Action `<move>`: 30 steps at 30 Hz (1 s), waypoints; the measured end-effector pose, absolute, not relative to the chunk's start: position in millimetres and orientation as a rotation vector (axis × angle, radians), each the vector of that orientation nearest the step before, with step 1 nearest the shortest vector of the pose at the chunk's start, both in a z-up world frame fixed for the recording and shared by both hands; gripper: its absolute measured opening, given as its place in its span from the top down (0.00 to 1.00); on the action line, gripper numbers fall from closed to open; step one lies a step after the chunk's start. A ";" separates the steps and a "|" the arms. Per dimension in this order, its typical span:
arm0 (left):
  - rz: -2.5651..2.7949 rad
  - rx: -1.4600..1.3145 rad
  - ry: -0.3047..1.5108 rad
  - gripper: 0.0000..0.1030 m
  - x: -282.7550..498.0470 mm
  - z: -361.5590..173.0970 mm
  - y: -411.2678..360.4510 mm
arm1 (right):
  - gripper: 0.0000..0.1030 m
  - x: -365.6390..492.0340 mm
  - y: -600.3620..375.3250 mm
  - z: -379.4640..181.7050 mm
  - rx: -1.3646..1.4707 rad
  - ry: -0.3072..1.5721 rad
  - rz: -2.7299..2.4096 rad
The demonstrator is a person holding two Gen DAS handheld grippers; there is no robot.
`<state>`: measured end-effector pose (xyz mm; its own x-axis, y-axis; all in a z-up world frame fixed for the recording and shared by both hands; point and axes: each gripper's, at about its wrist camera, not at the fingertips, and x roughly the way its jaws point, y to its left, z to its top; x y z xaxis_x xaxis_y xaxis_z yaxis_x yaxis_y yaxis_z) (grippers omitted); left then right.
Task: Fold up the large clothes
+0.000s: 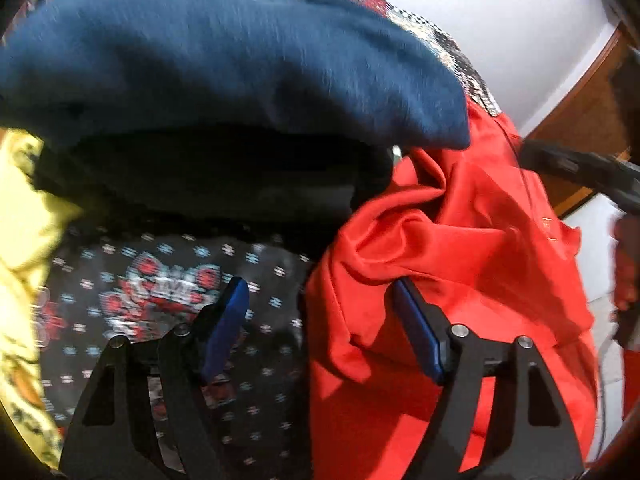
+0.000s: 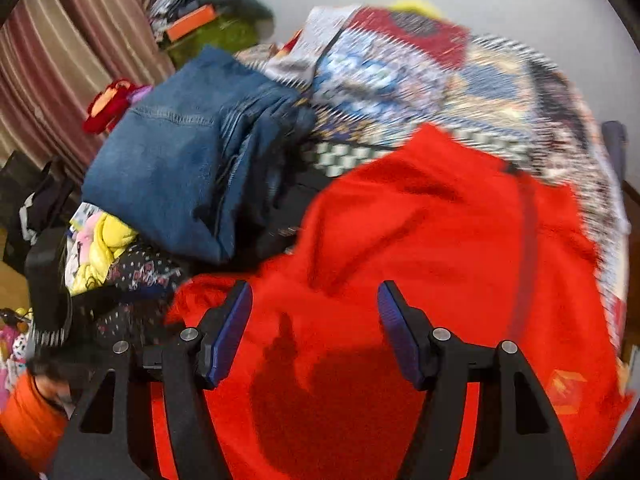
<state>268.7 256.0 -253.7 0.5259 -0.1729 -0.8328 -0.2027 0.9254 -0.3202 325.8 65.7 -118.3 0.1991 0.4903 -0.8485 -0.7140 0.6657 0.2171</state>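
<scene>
A large red garment (image 2: 440, 240) lies rumpled on the patterned bedspread (image 2: 460, 80). It fills the right half of the left wrist view (image 1: 460, 260). My right gripper (image 2: 314, 300) is open and empty, just above the red cloth. My left gripper (image 1: 320, 300) is open and empty, over the red garment's left edge and a black patterned cloth (image 1: 180, 280). The right gripper shows at the right edge of the left wrist view (image 1: 580, 168), touching or just over the red garment's far side.
Folded blue jeans (image 2: 192, 160) lie left of the red garment, also in the left wrist view (image 1: 220, 60). A yellow garment (image 2: 104, 248) and black patterned cloth (image 2: 140, 276) lie below them. Curtains (image 2: 60, 60) and clutter (image 2: 200, 20) stand at left. A wooden frame (image 1: 580, 112) is at right.
</scene>
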 end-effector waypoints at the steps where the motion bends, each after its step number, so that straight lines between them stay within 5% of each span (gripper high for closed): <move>1: 0.003 -0.411 1.027 0.30 269.4 -256.7 254.7 | 0.41 332.9 75.6 -129.4 -0.247 1.101 0.857; 3: -0.028 -0.419 1.031 0.37 269.9 -262.8 252.8 | 0.56 343.1 90.7 -143.7 -0.250 1.147 0.846; 5: -0.026 -0.405 1.033 0.37 270.3 -265.8 251.5 | 0.96 355.0 98.8 -167.5 -0.214 1.243 0.873; 16: 0.046 -0.277 1.023 0.36 275.1 -272.0 229.7 | 0.98 394.2 94.6 -106.3 -0.042 1.061 0.898; 24: 0.079 -0.265 1.041 0.33 268.4 -274.4 228.9 | 0.96 416.9 101.8 -98.9 -0.119 1.028 0.717; 27: 0.102 -0.249 1.056 0.33 267.4 -269.8 226.8 | 0.75 407.8 70.0 -98.5 -0.066 1.066 0.698; 29: 0.120 -0.238 1.064 0.33 262.1 -264.0 225.9 | 0.45 401.1 44.3 -92.0 -0.047 1.071 0.674; 30: 0.128 -0.231 1.063 0.33 259.3 -260.9 225.0 | 0.43 396.2 34.7 -88.9 -0.047 1.062 0.668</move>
